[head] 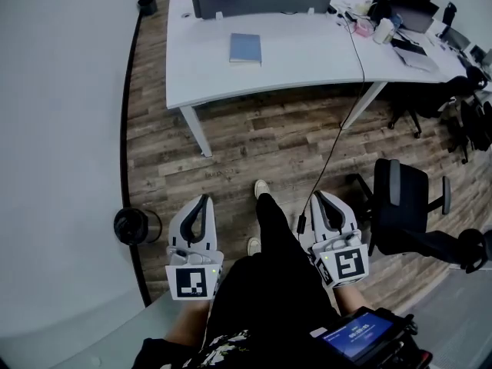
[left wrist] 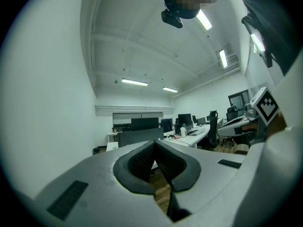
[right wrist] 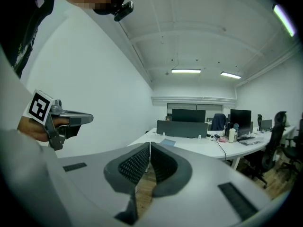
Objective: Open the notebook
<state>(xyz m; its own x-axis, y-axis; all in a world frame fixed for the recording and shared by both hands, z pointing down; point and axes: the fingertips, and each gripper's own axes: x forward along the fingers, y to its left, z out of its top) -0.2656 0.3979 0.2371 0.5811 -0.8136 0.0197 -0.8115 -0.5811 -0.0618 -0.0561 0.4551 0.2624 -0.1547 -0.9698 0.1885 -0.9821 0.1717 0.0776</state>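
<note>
Nothing of the task looks done yet. The thin blue-grey rectangular notebook (head: 245, 48) lies closed on the white tabletop (head: 307, 58), well apart from both tools, so the approach, the reach and the lifting of the cover are all left. At the person's waist, the grey plastic left gripper (head: 203, 200) has its black ribbed fingers (left wrist: 141, 162) together on nothing. The matching right gripper (head: 324, 197) is likewise closed and empty.

Your notebook (head: 245, 48) has a matt blue cover; the surface (head: 307, 64) is smooth white. The floor (head: 254, 141) is grainy wood plank. Your left gripper (head: 204, 199) and right gripper (head: 318, 195) are matt grey plastic with black ribbed pads (right wrist: 133, 166).
</note>
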